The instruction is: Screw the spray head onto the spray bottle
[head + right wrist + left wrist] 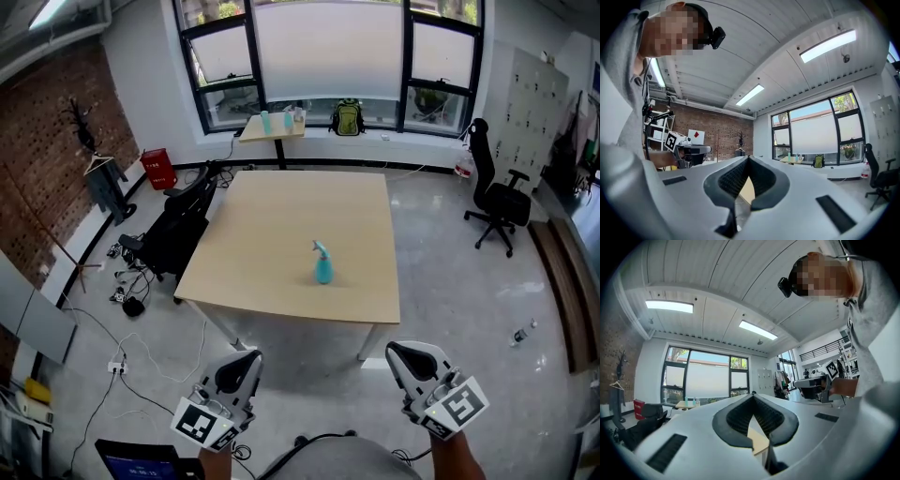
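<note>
A teal spray bottle (323,269) stands upright near the middle of the tan table (281,234), with a spray head (320,247) on top of it. Both grippers hover low in the head view, off the table's near edge and well short of the bottle. My left gripper (246,360) is shut with nothing in it, and its ribbed black pads (736,418) meet. My right gripper (403,352) is also shut and empty, pads (733,180) together. In both gripper views only a sliver of the tabletop shows past the jaws, and the bottle is hidden.
A black office chair (178,230) stands at the table's left side and another (497,202) off to the right. Cables (131,291) lie on the floor at left, and a small bottle (523,332) at right. A side table (272,127) and backpack (347,117) sit by the window.
</note>
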The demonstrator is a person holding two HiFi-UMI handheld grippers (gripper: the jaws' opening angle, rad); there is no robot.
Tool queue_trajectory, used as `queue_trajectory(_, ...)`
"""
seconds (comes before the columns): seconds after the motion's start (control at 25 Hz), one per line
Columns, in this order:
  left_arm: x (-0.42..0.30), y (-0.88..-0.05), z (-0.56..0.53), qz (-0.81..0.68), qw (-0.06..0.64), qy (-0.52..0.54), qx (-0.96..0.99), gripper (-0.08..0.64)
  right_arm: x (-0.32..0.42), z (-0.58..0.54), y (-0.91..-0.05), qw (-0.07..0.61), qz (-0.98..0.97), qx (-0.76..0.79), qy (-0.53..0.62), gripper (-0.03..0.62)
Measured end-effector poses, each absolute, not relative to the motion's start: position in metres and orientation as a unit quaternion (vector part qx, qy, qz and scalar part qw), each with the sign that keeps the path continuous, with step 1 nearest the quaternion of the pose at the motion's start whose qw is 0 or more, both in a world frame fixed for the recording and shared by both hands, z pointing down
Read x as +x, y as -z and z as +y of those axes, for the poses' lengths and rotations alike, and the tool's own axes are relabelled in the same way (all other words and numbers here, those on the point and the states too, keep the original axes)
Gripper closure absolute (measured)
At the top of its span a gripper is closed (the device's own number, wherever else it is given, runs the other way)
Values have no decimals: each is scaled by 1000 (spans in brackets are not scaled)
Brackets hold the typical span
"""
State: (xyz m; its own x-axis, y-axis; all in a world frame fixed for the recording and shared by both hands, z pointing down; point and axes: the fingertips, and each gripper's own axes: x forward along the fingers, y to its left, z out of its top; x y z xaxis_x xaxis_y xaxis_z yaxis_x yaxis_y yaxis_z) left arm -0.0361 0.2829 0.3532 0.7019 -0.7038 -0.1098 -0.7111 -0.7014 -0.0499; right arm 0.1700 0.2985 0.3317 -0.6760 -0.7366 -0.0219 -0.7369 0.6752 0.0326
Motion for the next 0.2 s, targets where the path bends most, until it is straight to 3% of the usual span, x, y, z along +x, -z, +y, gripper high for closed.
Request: queue_trajectory(0.2,-56,-367,289,387,31,-38,-921,557,155,306,-345,-3,914,-406,-7,586)
